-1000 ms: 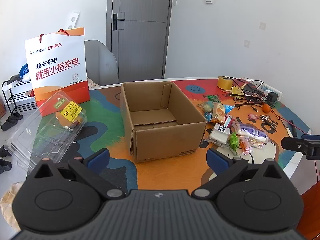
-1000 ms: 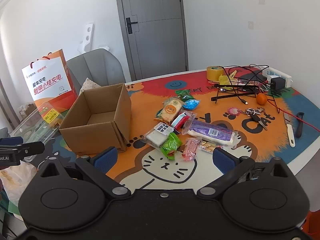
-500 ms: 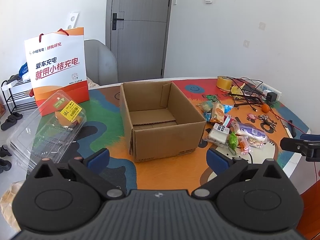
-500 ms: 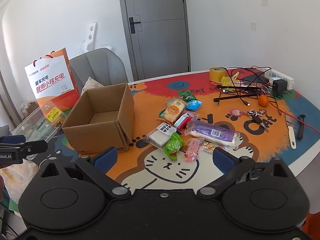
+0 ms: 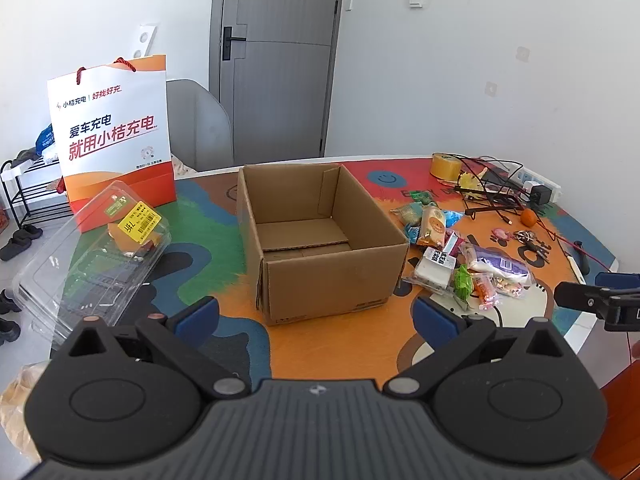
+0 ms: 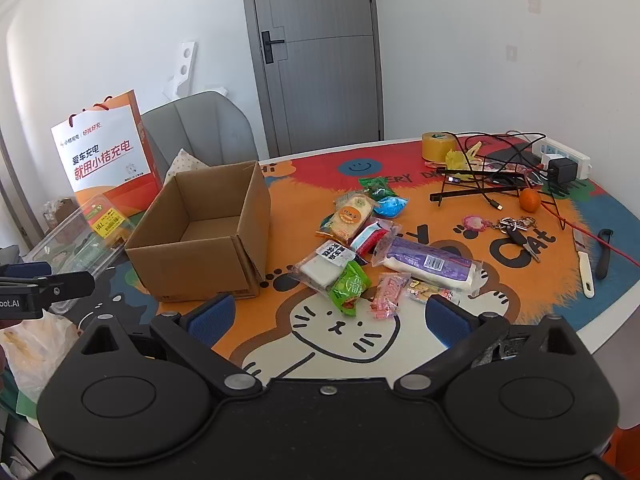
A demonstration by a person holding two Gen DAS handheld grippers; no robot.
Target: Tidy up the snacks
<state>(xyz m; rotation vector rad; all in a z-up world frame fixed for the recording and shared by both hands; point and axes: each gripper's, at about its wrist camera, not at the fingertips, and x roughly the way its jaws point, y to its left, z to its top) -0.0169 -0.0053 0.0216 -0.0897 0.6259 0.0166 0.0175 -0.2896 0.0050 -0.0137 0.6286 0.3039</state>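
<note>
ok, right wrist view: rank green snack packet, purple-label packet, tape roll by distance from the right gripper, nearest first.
From the right gripper, jaws open:
1. green snack packet, just ahead, near centre.
2. purple-label packet, farther out, ahead to the right.
3. tape roll, far edge of the table, right of centre, by the cables.

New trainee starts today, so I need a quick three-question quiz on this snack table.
1. True or false: the cardboard box already holds snacks.
2. Which lies nearest the right gripper: A) tape roll B) green packet C) orange?
3. Fill in: both grippers are ____, holding nothing; the left gripper faces the box.

Key: 1 false, it is empty. 2 B. 3 open.
</note>
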